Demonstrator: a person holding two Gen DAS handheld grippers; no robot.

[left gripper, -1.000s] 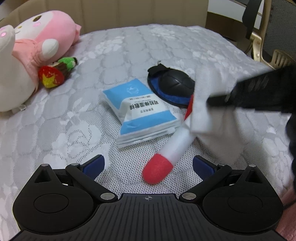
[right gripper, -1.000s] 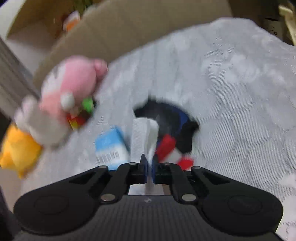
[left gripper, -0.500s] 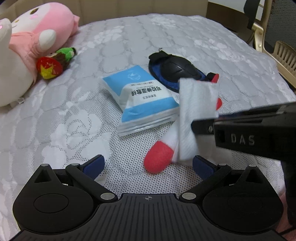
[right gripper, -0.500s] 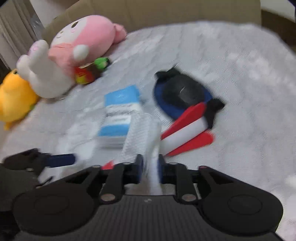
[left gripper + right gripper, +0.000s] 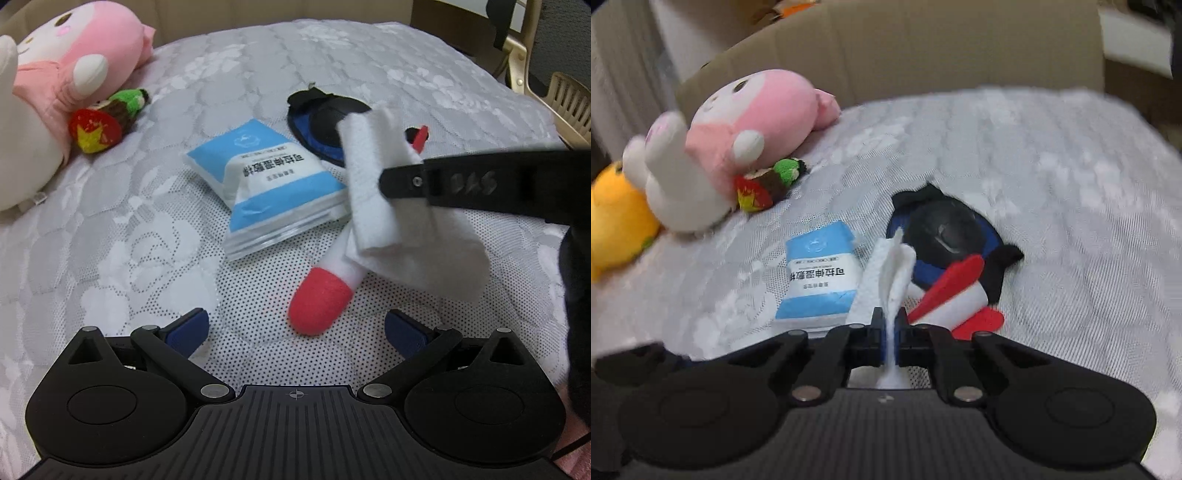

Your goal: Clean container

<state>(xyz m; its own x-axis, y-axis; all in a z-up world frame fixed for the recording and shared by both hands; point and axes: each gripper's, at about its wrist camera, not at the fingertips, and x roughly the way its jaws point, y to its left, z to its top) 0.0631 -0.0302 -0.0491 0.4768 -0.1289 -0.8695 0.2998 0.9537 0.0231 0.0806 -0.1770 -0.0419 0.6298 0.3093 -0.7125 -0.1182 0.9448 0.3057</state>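
Note:
My right gripper (image 5: 890, 325) is shut on a white wet wipe (image 5: 890, 273), which hangs folded from its fingers; it also shows in the left wrist view (image 5: 384, 192), held above the bed. My left gripper (image 5: 295, 328) is open and empty, low over the bedspread. A red and white rocket-shaped plush container (image 5: 325, 284) lies just ahead of the left gripper, partly under the wipe; it shows in the right wrist view (image 5: 960, 295) too. A blue and white wipes pack (image 5: 269, 184) lies beside it.
A black and blue round pouch (image 5: 325, 125) lies behind the rocket. A pink and white plush (image 5: 55, 92), a small red and green toy (image 5: 107, 118) and a yellow plush (image 5: 613, 221) sit at the left. A chair (image 5: 535, 55) stands at the far right.
My right gripper has carried the wipe left and nearer, from the bed's right side to above the rocket plush. The left gripper has stayed open and nearly still.

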